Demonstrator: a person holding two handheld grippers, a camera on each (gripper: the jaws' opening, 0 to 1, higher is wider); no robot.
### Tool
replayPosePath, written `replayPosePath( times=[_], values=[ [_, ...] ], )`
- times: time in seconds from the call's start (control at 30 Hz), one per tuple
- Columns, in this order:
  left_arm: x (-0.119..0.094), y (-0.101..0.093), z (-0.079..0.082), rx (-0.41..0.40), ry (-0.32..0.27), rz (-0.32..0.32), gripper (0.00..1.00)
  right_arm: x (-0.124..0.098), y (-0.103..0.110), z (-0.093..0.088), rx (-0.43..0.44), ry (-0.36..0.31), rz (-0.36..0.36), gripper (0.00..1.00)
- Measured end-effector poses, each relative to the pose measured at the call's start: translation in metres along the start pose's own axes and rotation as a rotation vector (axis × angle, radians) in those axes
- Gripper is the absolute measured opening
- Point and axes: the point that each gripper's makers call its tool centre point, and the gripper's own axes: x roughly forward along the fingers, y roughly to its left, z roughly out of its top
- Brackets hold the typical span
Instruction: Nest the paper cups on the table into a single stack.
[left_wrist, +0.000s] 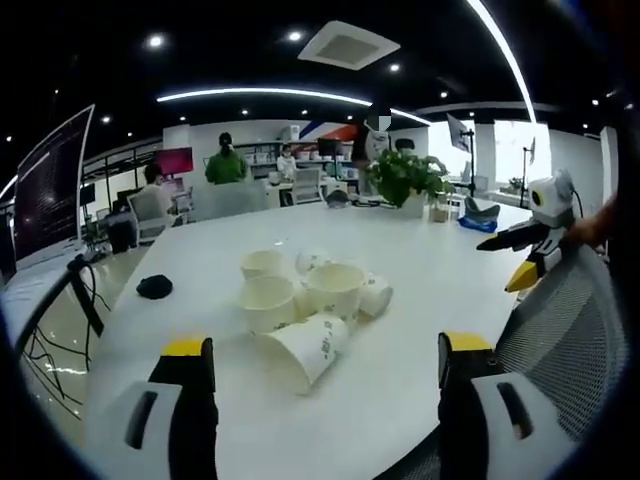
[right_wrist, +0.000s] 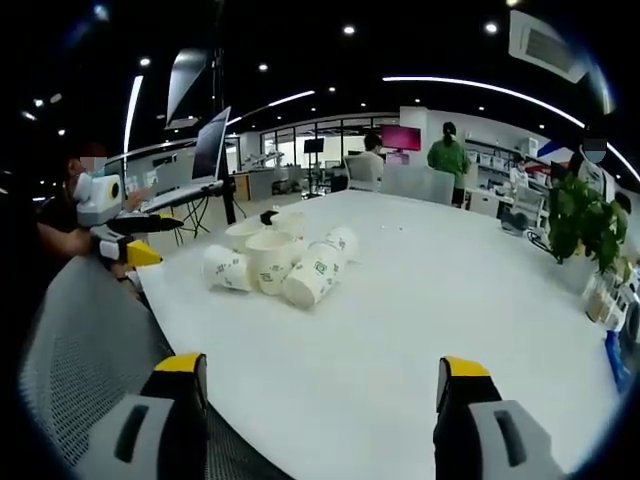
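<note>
While both of our tools hang back off the desk (left_wrist: 430, 270) edge, the stacking has not begun, we judge. The left tool (left_wrist: 325, 375) stands with jaws wide apart and empty, and so does the right tool (right_wrist: 320, 395). The paper cups (left_wrist: 305, 300) lie clustered mid-desk, some upright, some tipped on their sides. Next we should reach in, pick one tipped cup (left_wrist: 305, 350), and seat it in an upright one.

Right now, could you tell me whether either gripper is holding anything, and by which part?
Nothing is held. The left gripper and right gripper are both open and empty, short of the paper cups clustered on the white table.
</note>
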Motion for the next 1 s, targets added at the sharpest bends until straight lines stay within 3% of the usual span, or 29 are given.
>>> replayPosePath(
  times=[0.3,0.67,0.83,1.0],
  values=[
    [-0.002,0.008,-0.001,-0.022,-0.007,0.018,0.93,-0.001,0.0,0.001,-0.003,-0.005,-0.001,0.97],
    [0.001,0.007,0.0,-0.044,-0.015,-0.042,0.92,-0.001,0.0,0.002,-0.002,-0.013,-0.001,0.97],
    [0.005,0.013,0.003,-0.052,-0.018,-0.068,0.84,-0.001,0.0,0.002,-0.002,-0.015,-0.002,0.96],
    [0.013,0.016,-0.002,-0.029,0.008,-0.12,0.7,-0.001,0.0,0.002,-0.002,-0.012,-0.003,0.96]
  ],
)
